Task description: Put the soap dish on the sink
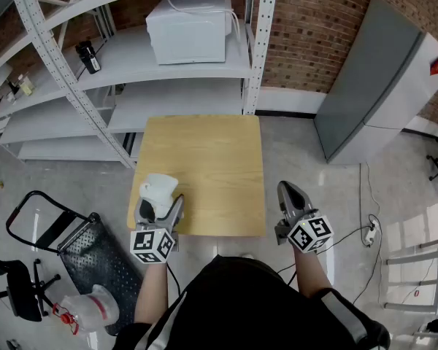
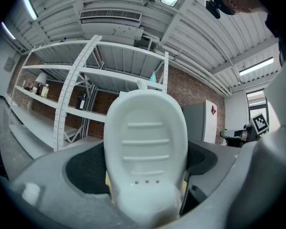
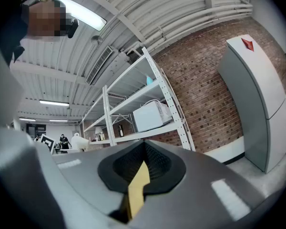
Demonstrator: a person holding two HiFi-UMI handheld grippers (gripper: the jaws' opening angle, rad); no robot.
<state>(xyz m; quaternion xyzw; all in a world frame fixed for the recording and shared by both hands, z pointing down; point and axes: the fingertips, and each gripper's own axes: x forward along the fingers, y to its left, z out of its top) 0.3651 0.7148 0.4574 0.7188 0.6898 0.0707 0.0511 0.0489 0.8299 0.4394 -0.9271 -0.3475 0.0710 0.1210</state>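
Note:
A white oval soap dish with ribs and small drain holes is held over the front left corner of the wooden table. My left gripper is shut on the soap dish. In the left gripper view the soap dish stands on end between the jaws and fills the middle. My right gripper hangs just off the table's front right corner, shut with nothing in it. In the right gripper view my right gripper shows its jaws meeting at the tip. No sink is in view.
White metal shelving stands behind the table, with a white microwave on it. A grey cabinet leans by the brick wall at right. A black cart sits on the floor at left, and cables lie at right.

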